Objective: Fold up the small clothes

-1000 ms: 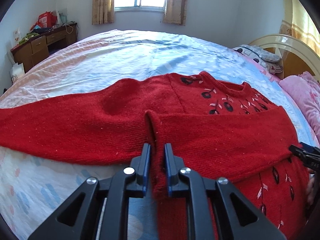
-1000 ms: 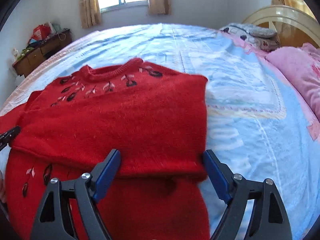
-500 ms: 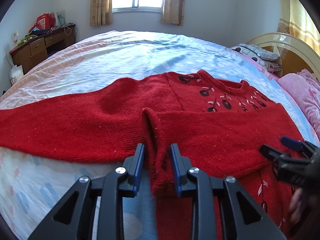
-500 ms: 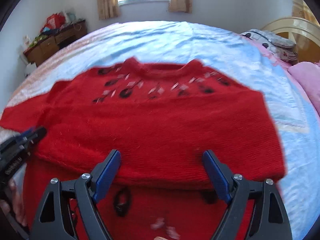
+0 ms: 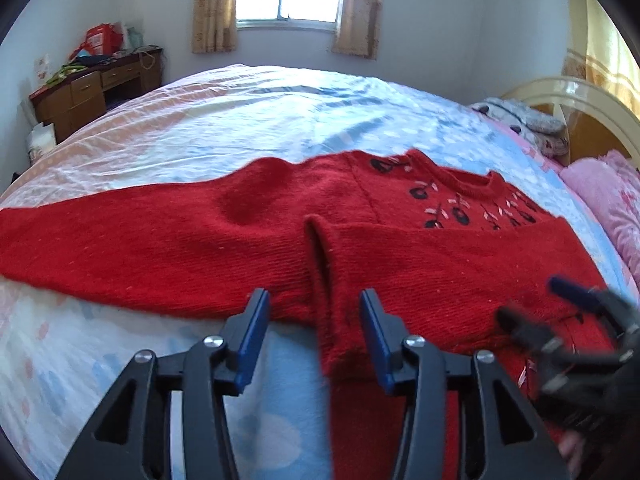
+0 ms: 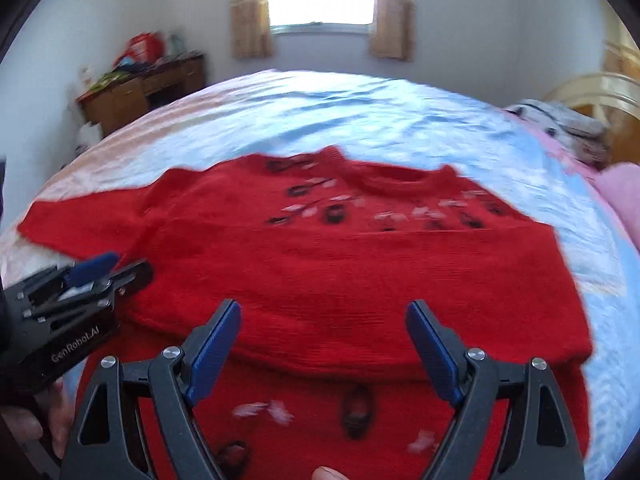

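The red sweater (image 5: 400, 264) lies flat on the bed (image 5: 280, 120), collar away from us, one sleeve stretching leftward. We hold our left gripper (image 5: 314, 336) and right gripper (image 6: 323, 344) low over its folded sleeve, both with jaws spread, gripping nothing.

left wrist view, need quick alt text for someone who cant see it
The open left gripper hovers over a red sweater on a bed, one sleeve folded across its body, the other stretched out left. The right gripper shows blurred at the right edge.
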